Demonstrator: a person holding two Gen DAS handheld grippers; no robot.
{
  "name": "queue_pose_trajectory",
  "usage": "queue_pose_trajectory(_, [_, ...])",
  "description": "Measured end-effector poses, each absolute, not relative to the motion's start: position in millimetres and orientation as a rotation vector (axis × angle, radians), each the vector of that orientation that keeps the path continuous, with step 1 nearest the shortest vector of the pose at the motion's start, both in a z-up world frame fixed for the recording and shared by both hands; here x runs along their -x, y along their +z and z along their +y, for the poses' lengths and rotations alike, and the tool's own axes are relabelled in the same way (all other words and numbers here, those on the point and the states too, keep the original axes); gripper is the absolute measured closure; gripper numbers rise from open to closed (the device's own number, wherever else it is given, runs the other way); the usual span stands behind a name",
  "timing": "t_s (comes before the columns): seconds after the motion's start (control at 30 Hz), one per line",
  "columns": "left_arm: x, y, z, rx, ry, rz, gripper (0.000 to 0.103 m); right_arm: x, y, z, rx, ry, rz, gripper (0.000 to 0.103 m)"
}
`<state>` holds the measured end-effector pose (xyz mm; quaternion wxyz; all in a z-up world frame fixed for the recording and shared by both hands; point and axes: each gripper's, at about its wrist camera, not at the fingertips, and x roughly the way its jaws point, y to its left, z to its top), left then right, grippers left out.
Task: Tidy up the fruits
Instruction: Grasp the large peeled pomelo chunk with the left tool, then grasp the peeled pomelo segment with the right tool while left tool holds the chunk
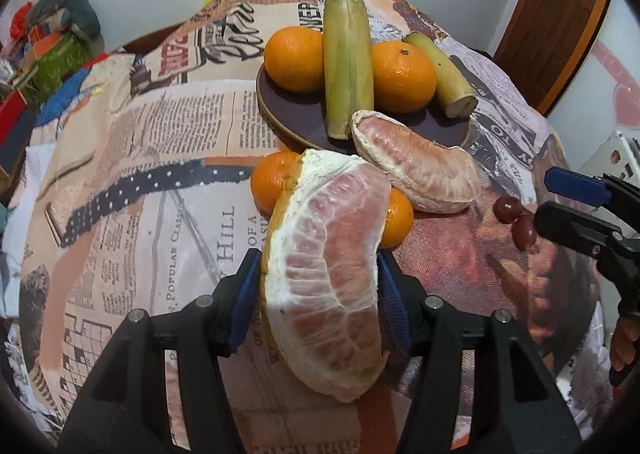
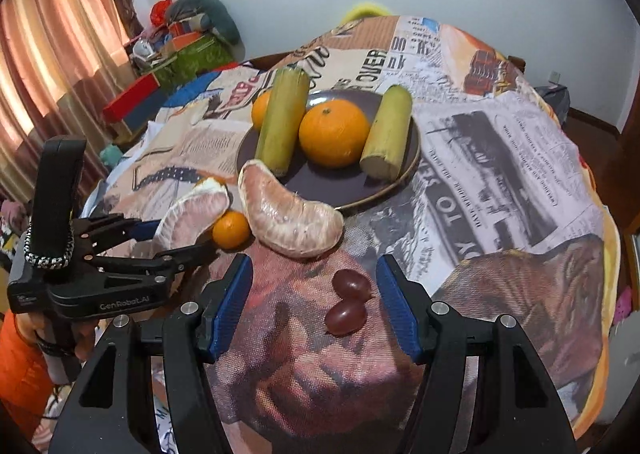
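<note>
Bright, soft shadows, perhaps window-lit, edges warped

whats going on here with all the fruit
A person is sorting fruit on a newspaper-print tablecloth with two handheld grippers. The left gripper has a pomelo segment between its fingers. The right gripper is open, with two red grapes on the cloth between its fingers. The dark plate already holds two oranges and two sugarcane pieces; another pomelo segment lies at its rim, and two small oranges wait nearby.
</note>
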<state>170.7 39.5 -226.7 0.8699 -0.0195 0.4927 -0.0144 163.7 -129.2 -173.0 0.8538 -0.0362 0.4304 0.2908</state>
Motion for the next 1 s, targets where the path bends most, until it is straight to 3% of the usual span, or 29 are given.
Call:
queue_pose_trajectory(0.43, [-165.4,-226.4,41.3,0.029,-0.038,0.979,0.052,-175.5,-189.4,-86.6,0.262,0.624,0.917,0.042])
queue_pose_trajectory(0.53, [-161.8,-225.7,45.7,0.062,-0.047,0.971,0.053,-179.5,-193.4,-77.2,0.324,0.619,0.909,0.03])
queue_pose_trajectory(0.87, [-151.2,-215.9,67.1,0.119,-0.012,0.943,0.053,-192.1,-198.3,-63.6,0.39,0.621,0.886,0.027])
queue_pose_trajectory(1.0, [-149.8,-212.4,70.2,0.127,-0.006,0.936,0.053,-187.9,-197.6,-58.8,0.436,0.632,0.852,0.033])
